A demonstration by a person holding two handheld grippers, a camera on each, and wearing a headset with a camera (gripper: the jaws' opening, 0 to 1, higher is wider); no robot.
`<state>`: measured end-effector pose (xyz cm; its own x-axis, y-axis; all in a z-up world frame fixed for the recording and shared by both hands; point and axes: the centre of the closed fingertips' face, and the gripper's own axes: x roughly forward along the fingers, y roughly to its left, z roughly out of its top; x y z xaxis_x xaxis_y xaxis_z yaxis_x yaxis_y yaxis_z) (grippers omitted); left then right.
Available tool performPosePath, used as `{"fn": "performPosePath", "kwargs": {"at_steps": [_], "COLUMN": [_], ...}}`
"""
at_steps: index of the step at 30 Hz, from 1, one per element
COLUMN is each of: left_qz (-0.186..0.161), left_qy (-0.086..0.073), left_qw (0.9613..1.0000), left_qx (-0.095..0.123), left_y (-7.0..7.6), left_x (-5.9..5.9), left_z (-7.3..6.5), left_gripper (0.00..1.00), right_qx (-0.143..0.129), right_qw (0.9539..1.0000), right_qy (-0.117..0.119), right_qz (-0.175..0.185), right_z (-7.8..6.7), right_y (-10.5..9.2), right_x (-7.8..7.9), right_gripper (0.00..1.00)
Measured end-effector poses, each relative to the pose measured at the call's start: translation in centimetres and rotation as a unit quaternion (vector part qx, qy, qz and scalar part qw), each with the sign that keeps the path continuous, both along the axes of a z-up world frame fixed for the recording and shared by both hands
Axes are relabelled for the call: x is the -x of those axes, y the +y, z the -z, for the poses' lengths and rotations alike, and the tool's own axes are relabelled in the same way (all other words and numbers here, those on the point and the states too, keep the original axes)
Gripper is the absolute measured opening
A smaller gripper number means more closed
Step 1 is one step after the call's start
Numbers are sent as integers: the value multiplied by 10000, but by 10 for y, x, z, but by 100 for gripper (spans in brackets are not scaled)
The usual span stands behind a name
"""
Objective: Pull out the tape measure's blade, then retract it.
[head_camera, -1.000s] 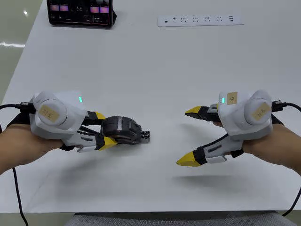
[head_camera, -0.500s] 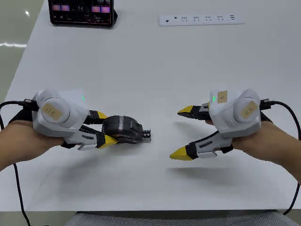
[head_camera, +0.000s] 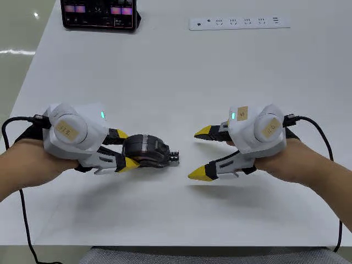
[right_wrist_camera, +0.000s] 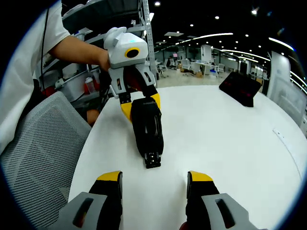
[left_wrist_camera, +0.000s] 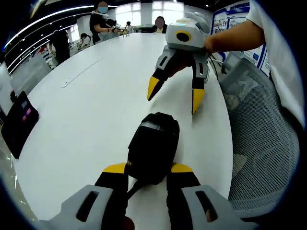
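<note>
The black tape measure (head_camera: 146, 151) lies on the white tabletop (head_camera: 165, 82), its hard, likely weighty case clenched in the left tongs (head_camera: 126, 148). Its small metal end hook (head_camera: 174, 158), probably slippery yet the best place to pinch, faces the released right tongs (head_camera: 197, 155) nearby.

tape measure (head_camera: 149, 151) rear: hidden in left tool (head_camera: 127, 148) | dark screen (head_camera: 99, 14): top cropped

Black tape measure (head_camera: 147, 152) w/ grey band, on its side, clamped betw. yellow tips of left gripper (head_camera: 126, 148). Blade fully retracted; hook end (head_camera: 174, 158) points twd right gripper (head_camera: 199, 155), near but apart.
</note>
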<state>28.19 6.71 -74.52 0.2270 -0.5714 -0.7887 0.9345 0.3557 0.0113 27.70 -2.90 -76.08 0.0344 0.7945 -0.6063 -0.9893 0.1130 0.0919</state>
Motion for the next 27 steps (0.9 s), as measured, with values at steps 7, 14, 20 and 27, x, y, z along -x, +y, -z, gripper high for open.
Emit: {"fn": "performPosePath", "kwargs": {"at_steps": [7,14,20,27], "left_qz": [8,11,3,9], "left_qy": [-15,-13,0,3], "left_qw": [10000,10000,10000,10000], "left_qx": [-30,-25,-8,-8], "left_y": [0,0,0,-1], "left_x": [0,-1,-2,-1], "left_z": [2,3,3,3], "left_gripper": [25,25,25,25], "right_qx": [-75,-155,-183,-168], "right_qw": [9999,9998,9995,9993], "right_qy": [-132,-50,-136,-211], "right_qz": [-76,-116,-201,-248], "right_z": [4,9,11,13], "right_y": [13,23,28,32], "right_x": [-2,-2,0,0], "right_gripper": [41,35,26,18]}}
